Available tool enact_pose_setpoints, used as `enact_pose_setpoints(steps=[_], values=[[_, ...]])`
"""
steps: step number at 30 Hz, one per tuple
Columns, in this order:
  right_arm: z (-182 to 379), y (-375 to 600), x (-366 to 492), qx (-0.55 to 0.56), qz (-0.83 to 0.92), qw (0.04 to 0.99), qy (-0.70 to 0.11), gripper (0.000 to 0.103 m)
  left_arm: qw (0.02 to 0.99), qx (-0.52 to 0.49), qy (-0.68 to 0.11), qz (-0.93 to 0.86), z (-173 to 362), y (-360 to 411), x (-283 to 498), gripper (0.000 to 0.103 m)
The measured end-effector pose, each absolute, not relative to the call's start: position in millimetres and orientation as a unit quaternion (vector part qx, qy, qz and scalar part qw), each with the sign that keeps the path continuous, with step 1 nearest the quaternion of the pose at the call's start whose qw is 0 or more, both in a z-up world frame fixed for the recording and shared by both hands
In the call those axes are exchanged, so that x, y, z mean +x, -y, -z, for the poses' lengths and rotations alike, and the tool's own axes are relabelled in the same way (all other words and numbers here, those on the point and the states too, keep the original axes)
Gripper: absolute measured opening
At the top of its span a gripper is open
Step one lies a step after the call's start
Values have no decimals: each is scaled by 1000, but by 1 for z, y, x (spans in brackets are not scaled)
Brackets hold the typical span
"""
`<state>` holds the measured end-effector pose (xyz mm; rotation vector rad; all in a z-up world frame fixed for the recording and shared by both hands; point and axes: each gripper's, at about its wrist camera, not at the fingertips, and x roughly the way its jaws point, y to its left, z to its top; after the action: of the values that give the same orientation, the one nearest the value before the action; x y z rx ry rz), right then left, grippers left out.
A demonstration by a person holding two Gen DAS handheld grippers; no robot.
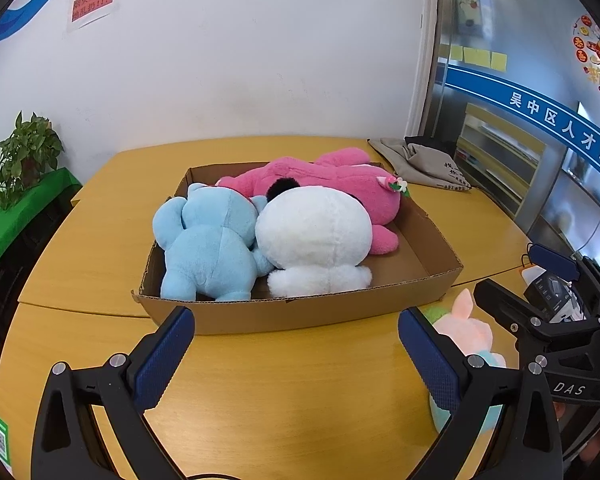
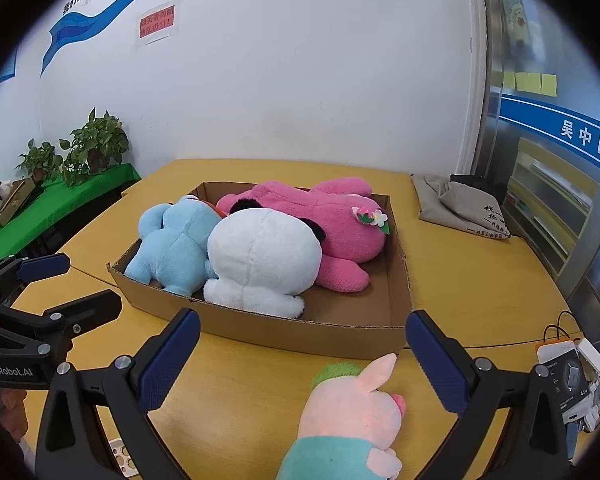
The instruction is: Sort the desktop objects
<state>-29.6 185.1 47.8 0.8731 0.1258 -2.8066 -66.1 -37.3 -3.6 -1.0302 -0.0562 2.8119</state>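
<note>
A shallow cardboard box [image 1: 432,236] [image 2: 400,280] on the yellow table holds three plush toys lying down: a light blue one [image 1: 208,248] [image 2: 172,248], a white one [image 1: 316,236] [image 2: 260,256] and a pink one [image 1: 340,184] [image 2: 340,220]. A pale pink plush in teal clothes [image 2: 352,412] [image 1: 472,332] lies on the table in front of the box. My right gripper [image 2: 304,364] is open, with this plush between its fingers. My left gripper [image 1: 296,356] is open over bare table just before the box's front wall.
A grey cloth bag [image 1: 424,160] [image 2: 460,204] lies at the table's far right. A charger box and cables [image 2: 572,372] sit at the right edge. Potted plants [image 2: 92,144] stand on a green-covered shelf left of the table. A white wall is behind.
</note>
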Motion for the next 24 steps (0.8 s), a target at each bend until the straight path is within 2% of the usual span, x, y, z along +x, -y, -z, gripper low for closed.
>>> enact_pose_setpoints(steps=[17, 24], values=[[-44, -208, -28, 299, 949, 92, -33, 103, 98, -357, 15, -929, 13, 13, -81, 103], [-26, -249, -11, 314, 947, 69, -8, 103, 174, -415, 49, -892, 45, -24, -107, 103]])
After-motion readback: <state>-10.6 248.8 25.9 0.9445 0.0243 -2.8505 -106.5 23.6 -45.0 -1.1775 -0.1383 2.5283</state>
